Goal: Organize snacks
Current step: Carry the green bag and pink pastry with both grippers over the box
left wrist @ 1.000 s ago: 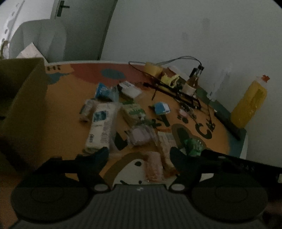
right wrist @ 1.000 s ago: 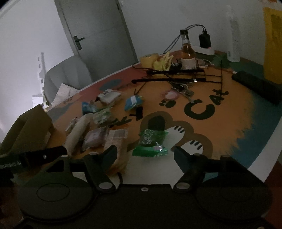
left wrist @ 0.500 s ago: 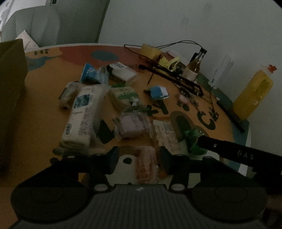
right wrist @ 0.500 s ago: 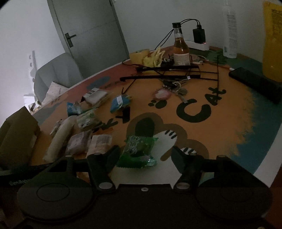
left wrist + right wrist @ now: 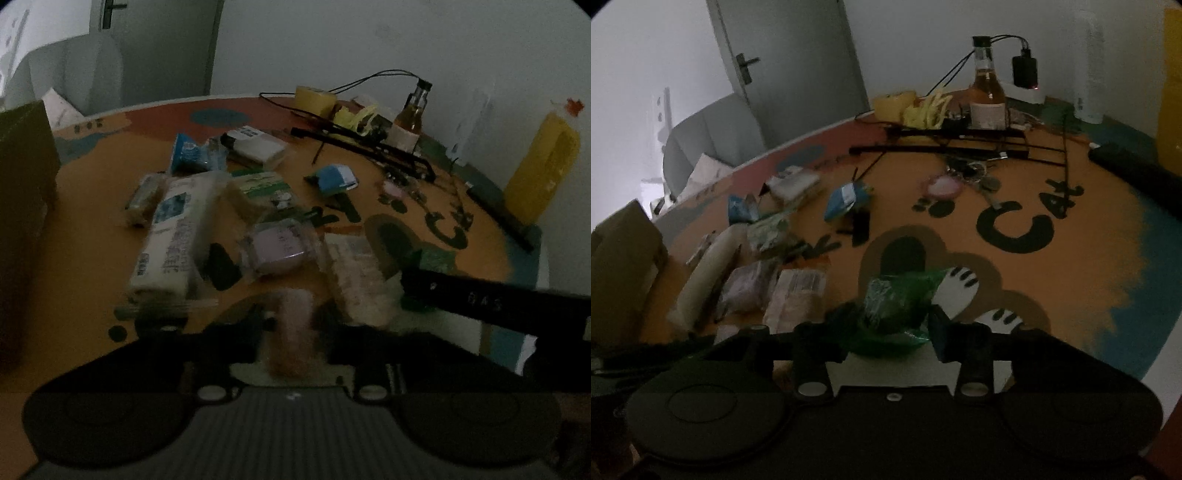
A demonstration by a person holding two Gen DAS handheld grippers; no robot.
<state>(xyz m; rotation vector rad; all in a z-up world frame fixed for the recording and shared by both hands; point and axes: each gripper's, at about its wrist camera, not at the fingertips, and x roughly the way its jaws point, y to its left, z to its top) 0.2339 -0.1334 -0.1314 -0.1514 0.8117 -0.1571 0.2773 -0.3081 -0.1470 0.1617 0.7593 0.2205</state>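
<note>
Clamping down, your left gripper (image 5: pixel 291 325) has just closed its jaws on the pink snack (image 5: pixel 293 332) at the near edge of the table (image 5: pixel 92 236). Your right gripper (image 5: pixel 886 325) has been closing too, its jaws now pinching the green packet (image 5: pixel 894 299) over the cat print. Beyond your left jaws lie a purple pack (image 5: pixel 277 247) and a long white pack (image 5: pixel 173 229); a brown box (image 5: pixel 22 206) stands at far left.

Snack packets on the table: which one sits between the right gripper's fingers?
The green packet, the only green one, lying apart from the pile on the mat's white paw; right gripper pinches it.
</note>
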